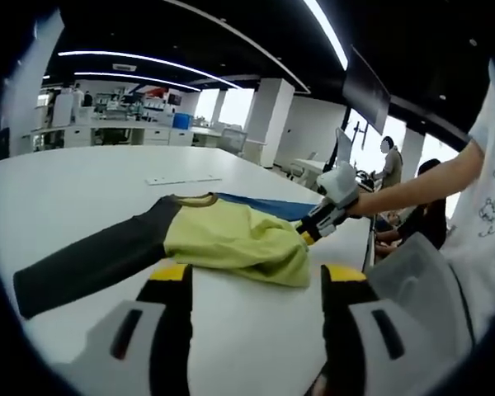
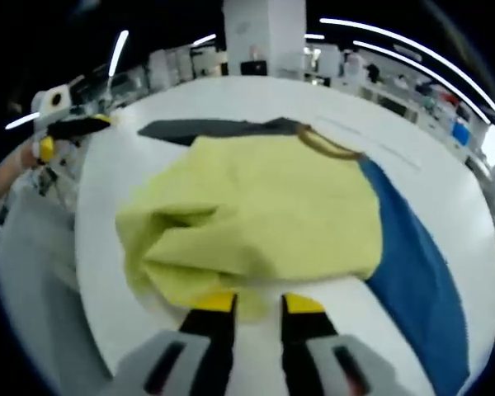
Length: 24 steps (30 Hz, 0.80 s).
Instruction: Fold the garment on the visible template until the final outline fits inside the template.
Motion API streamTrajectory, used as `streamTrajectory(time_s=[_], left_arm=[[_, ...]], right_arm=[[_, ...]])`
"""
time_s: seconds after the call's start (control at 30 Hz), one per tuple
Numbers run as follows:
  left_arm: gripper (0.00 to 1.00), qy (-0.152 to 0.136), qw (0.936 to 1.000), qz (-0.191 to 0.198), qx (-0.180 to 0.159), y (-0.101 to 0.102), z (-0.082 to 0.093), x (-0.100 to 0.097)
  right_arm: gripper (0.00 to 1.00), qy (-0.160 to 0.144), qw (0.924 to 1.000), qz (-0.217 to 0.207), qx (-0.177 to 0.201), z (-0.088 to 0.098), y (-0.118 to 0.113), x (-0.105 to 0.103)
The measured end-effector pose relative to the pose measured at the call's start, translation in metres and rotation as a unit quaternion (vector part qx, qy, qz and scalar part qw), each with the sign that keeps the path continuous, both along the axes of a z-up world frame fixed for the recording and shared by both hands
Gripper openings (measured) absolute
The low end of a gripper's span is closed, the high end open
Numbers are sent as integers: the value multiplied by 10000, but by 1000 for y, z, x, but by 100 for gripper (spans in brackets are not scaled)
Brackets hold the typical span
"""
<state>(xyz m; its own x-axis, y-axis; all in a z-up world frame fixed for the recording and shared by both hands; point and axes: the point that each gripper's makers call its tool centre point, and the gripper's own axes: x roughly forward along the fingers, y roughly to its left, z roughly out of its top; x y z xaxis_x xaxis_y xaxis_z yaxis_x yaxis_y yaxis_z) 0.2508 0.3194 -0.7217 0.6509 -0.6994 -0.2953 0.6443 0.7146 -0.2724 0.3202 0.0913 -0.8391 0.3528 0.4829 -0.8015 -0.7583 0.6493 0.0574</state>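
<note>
A yellow garment [image 1: 231, 239] with dark sleeves [image 1: 91, 264] lies bunched on a white table [image 1: 91, 177], partly over a blue template [image 1: 264, 206]. My left gripper [image 1: 258, 279] stands open just short of the garment's near edge, nothing between its jaws. The right gripper [image 1: 309, 233], held by a person's hand, meets the garment's right edge. In the right gripper view the garment [image 2: 256, 206] is folded over itself, its dark sleeve [image 2: 206, 129] at the far side, and the template [image 2: 412, 264] shows to its right. My right gripper [image 2: 258, 304] is closed on the cloth's near edge. The left gripper [image 2: 66, 124] hovers far left.
A thin white strip [image 1: 181, 179] lies farther back on the table. People [image 1: 392, 165] sit beyond the table's right end. The person's arm [image 1: 421, 186] reaches in from the right. A grey surface [image 2: 33, 272] lies past the table's left edge [image 2: 81, 247].
</note>
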Motion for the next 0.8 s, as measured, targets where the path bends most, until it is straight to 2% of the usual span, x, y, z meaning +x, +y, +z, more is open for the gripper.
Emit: streamTrajectory(time_s=[0.17,0.23,0.3,0.4,0.6,0.63,0.67,0.73,0.8], left_arm=[[59,39,10000,19,-50,2,-4,-2],[59,58,10000,24,-67,2,-6,-2],[59,97,9999,20,-88,0,-8,-3],[59,135,9998,-1,-128,-4,-9,-4],[57,191,9996,-54,-185,-11,-12,-2],[57,199,9996,-65,-184,-13,-12,-3],[57,203,9996,-74,-183,-15,-12,-3],[57,222,9995,-77,-204,-17,-11,-3],[56,233,9995,-82,-214,-18,-11,-4]], right_arm=[[12,41,9998,191,-90,-4,1,-18],[12,-25,9997,209,-118,-5,-2,-16],[10,-96,9997,205,-128,-4,-2,-23],[8,-111,9998,151,-95,-7,-3,-15],[0,-124,9999,-5,1,-8,-8,-24],[0,-185,9998,-35,61,-5,-9,-26],[0,-383,9992,-37,99,0,-9,-24],[0,-404,9990,-120,134,6,-14,-30],[0,-488,9979,-265,332,16,-17,-32]])
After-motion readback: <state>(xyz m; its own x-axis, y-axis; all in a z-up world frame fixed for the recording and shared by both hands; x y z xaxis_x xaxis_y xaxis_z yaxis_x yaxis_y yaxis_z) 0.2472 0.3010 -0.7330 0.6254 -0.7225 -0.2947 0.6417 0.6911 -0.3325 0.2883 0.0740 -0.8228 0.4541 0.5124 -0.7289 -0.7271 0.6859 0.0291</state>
